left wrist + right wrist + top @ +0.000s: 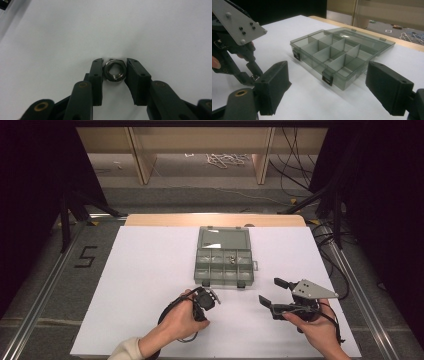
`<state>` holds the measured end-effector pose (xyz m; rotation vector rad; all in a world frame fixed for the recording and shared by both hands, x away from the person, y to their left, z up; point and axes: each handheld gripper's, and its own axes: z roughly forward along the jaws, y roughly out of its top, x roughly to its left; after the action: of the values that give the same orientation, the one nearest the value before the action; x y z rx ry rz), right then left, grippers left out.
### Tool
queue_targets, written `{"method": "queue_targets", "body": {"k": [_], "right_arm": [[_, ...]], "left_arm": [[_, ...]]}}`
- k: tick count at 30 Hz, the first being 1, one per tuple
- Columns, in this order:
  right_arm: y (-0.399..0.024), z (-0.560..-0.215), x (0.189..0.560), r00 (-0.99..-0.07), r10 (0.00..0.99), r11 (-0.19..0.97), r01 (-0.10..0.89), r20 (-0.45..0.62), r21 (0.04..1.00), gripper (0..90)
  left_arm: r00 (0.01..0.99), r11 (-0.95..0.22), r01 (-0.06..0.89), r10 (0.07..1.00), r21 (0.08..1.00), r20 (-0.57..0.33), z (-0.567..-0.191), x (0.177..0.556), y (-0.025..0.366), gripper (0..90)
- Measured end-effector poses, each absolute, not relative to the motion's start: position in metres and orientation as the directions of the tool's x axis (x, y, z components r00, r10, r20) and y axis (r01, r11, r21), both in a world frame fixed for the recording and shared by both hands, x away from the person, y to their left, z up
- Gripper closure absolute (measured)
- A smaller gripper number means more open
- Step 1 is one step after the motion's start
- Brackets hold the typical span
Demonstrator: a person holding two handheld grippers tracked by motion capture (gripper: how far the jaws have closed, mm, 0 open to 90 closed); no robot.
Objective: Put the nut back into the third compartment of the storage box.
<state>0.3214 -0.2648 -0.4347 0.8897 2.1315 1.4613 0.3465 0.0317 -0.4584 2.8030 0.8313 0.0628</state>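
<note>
Left gripper (114, 68) pads flank hex nut (114, 70) on white tabletop (162, 30), contact unclear. Right gripper (327, 87) wide, empty, near organizer box (342, 53).

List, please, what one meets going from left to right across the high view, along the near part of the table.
Left gripper held over the white table sheet → right gripper with its grey three-cornered plate.
</note>
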Motion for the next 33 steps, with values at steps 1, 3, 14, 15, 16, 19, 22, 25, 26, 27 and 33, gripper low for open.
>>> {"method": "queue_targets", "body": {"k": [1, 3, 14, 15, 16, 19, 22, 25, 26, 27, 33], "right_arm": [[-0.2648, -0.4353, 0.3221, -0.714, 0.7, 0.251, 0.263, 0.013, 0.932, 19.7], [-0.2648, -0.4352, 0.322, -0.714, 0.7, 0.251, 0.263, 0.013, 0.932, 19.7], [-0.2636, -0.4361, 0.3227, -0.716, 0.698, 0.234, 0.253, 0.019, 0.939, 19.7], [-0.264, -0.4357, 0.3224, -0.717, 0.697, 0.24, 0.257, 0.018, 0.936, 19.7], [-0.264, -0.4357, 0.3225, -0.716, 0.698, 0.239, 0.258, 0.019, 0.936, 19.7], [-0.2638, -0.4359, 0.3226, -0.715, 0.699, 0.237, 0.256, 0.019, 0.937, 19.7], [-0.2639, -0.4356, 0.3224, -0.717, 0.697, 0.239, 0.256, 0.018, 0.937, 19.7], [-0.2641, -0.4357, 0.3225, -0.716, 0.697, 0.239, 0.256, 0.018, 0.936, 19.7], [-0.2638, -0.4359, 0.3227, -0.716, 0.698, 0.237, 0.253, 0.017, 0.938, 19.7], [-0.2638, -0.4359, 0.3226, -0.716, 0.698, 0.237, 0.252, 0.017, 0.938, 19.7], [-0.2638, -0.436, 0.3228, -0.715, 0.698, 0.234, 0.251, 0.017, 0.939, 19.7]], "left_arm": [[0.839, -0.817, 0.534, 0.543, 0.218, -0.019, -0.4584, 0.3464, 0.0316, 67.2], [0.838, -0.816, 0.535, 0.545, 0.218, -0.017, -0.4584, 0.346, 0.0312, 67.3], [0.826, -0.803, 0.553, 0.564, 0.222, -0.019, -0.4584, 0.3443, 0.0311, 70.1], [0.826, -0.803, 0.552, 0.563, 0.223, -0.017, -0.4583, 0.3442, 0.0313, 70.1], [0.82, -0.795, 0.56, 0.572, 0.233, -0.018, -0.459, 0.3433, 0.0312, 70.1], [0.81, -0.783, 0.574, 0.587, 0.239, -0.024, -0.4591, 0.3426, 0.0312, 70.2], [0.807, -0.779, 0.577, 0.59, 0.244, -0.024, -0.4592, 0.3424, 0.0315, 70.2], [0.807, -0.777, 0.577, 0.59, 0.253, -0.026, -0.4596, 0.3427, 0.0327, 70.2], [0.798, -0.766, 0.589, 0.602, 0.257, -0.035, -0.4596, 0.3423, 0.0324, 70.2], [0.798, -0.766, 0.59, 0.602, 0.256, -0.037, -0.4595, 0.3425, 0.0327, 70.2], [0.809, -0.779, 0.575, 0.587, 0.249, -0.031, -0.4577, 0.3439, 0.0344, 70.2]]}}
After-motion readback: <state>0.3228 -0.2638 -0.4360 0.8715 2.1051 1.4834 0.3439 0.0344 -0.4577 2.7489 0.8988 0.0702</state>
